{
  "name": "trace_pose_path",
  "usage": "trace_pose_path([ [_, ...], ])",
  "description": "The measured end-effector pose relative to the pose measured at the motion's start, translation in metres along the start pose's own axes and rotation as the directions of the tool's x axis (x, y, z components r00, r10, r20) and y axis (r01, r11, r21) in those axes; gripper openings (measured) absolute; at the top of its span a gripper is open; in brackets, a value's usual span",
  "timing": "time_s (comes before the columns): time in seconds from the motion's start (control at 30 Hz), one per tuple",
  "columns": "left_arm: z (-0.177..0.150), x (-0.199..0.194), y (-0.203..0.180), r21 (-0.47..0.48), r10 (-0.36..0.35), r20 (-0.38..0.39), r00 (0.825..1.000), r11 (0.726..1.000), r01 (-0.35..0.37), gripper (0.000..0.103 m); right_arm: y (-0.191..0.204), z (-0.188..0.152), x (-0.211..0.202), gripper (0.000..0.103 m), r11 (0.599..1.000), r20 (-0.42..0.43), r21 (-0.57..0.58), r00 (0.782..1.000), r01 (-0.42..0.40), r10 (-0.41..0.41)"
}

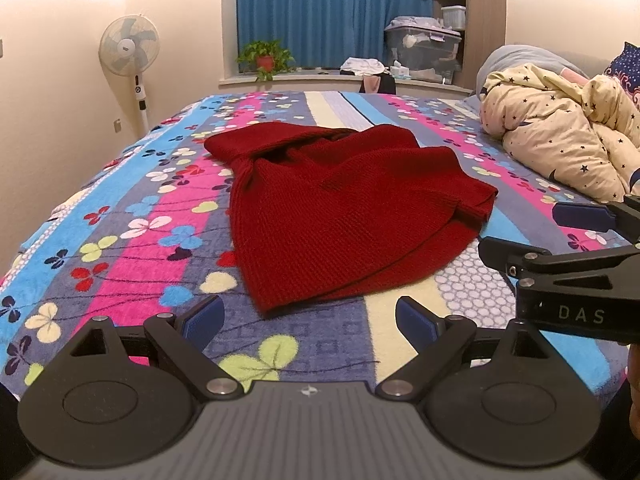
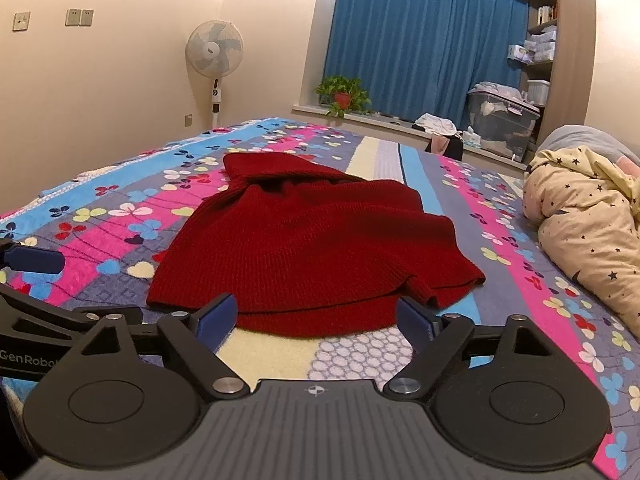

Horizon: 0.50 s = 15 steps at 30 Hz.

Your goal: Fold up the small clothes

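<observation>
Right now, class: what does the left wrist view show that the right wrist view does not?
Only the left view: the left gripper, open over the blanket, and a navy starred pillow.

Only the right view: the right gripper, open at the sweater's hem, and wall switches.

Both: the red sweater, fan, plant, blue curtain, star duvet.

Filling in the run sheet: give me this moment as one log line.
stage: pre-grasp | left tool: open, empty | right tool: open, empty, at hem | sweater: rumpled on bed
</observation>
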<state>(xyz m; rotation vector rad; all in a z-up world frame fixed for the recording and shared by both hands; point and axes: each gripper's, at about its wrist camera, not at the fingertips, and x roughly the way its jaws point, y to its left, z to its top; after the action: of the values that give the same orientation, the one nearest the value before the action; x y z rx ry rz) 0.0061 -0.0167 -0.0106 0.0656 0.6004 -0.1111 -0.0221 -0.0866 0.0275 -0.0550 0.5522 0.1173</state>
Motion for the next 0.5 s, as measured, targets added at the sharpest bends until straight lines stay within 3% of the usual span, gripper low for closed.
trace_pose_path([
  [0.17, 0.002, -0.002, -0.005, 0.022, 0.002, 0.016, 1.0, 1.0, -0.003, 0.095, -0.004, 0.006, -0.002, 0.081, 0.999, 0.019, 0.033, 1.0, 0.012, -0.012],
  [0.27, 0.007, -0.007, -0.006, 0.046, -0.008, 0.052, 0.999, 0.999, 0.005, 0.095, -0.013, 0.011, -0.008, 0.068, 0.995, 0.07, 0.078, 0.995, 0.066, -0.071],
  [0.3, 0.01, -0.008, -0.005, 0.062, -0.015, 0.061, 0.998, 0.998, 0.011, 0.095, -0.017, 0.014, -0.014, 0.056, 0.99, 0.113, 0.095, 0.987, 0.101, -0.111],
  [0.33, 0.014, -0.008, -0.003, 0.087, -0.03, 0.066, 0.997, 0.996, 0.024, 0.093, -0.021, 0.017, -0.022, 0.053, 0.984, 0.167, 0.109, 0.973, 0.141, -0.158],
  [0.43, 0.03, -0.007, 0.01, 0.138, -0.069, 0.071, 0.995, 0.989, 0.059, 0.083, -0.037, 0.027, -0.034, 0.053, 0.969, 0.274, 0.121, 0.931, 0.216, -0.242],
  [0.5, 0.044, -0.003, 0.023, 0.152, -0.09, 0.074, 0.993, 0.985, 0.078, 0.082, -0.059, 0.036, -0.035, 0.053, 0.965, 0.289, 0.157, 0.924, 0.21, -0.249],
])
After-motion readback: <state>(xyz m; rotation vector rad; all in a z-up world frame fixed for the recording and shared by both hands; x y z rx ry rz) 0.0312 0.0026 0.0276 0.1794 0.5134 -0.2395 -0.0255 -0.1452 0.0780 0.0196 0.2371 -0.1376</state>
